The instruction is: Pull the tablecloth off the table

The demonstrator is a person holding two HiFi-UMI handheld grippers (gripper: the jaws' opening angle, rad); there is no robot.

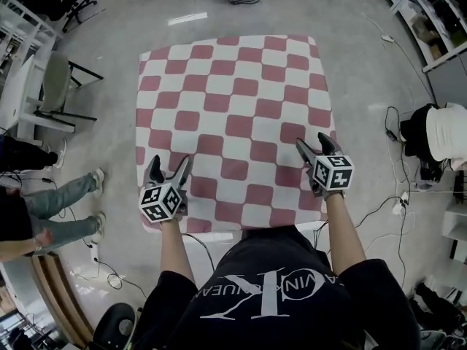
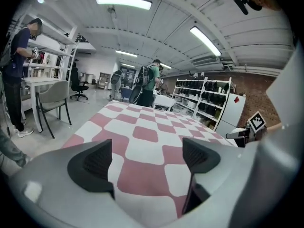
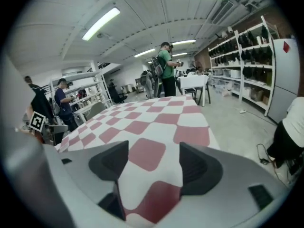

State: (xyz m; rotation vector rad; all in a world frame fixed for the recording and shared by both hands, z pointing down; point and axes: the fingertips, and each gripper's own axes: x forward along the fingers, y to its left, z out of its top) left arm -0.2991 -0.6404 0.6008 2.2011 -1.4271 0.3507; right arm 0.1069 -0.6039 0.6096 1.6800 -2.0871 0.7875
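The left gripper (image 1: 171,162) has its jaws spread wide. In the left gripper view (image 2: 147,158) the red-and-white checked tablecloth (image 2: 147,132) fills the gap between the two dark pads, and cloth shows clear of each pad with neither pressing on it. The right gripper (image 1: 312,141) stands the same way: its jaws are wide apart, and in the right gripper view (image 3: 149,163) a swell of the tablecloth (image 3: 147,122) rises between them without being pinched.

In the head view both grippers hang low over the near part of the cloth, the left one near its near left corner and the right one by its right edge, a little farther from the person. Both point away from the person and tilt downward. Each marker cube sits toward the wrist, the left cube (image 1: 160,201) close to the near hem.

The tablecloth (image 1: 233,115) lies spread flat over the whole surface, which it hides. Its outline looks close to square, so no long side stands out. The rows of checks run straight away from the person and across. Its near edge lies just before the person's chest.

Around the surface is grey floor (image 1: 365,86), with a chair (image 1: 55,86) at the left and cables (image 1: 394,203) at the right. A person in green (image 3: 167,68) stands beyond the far end.
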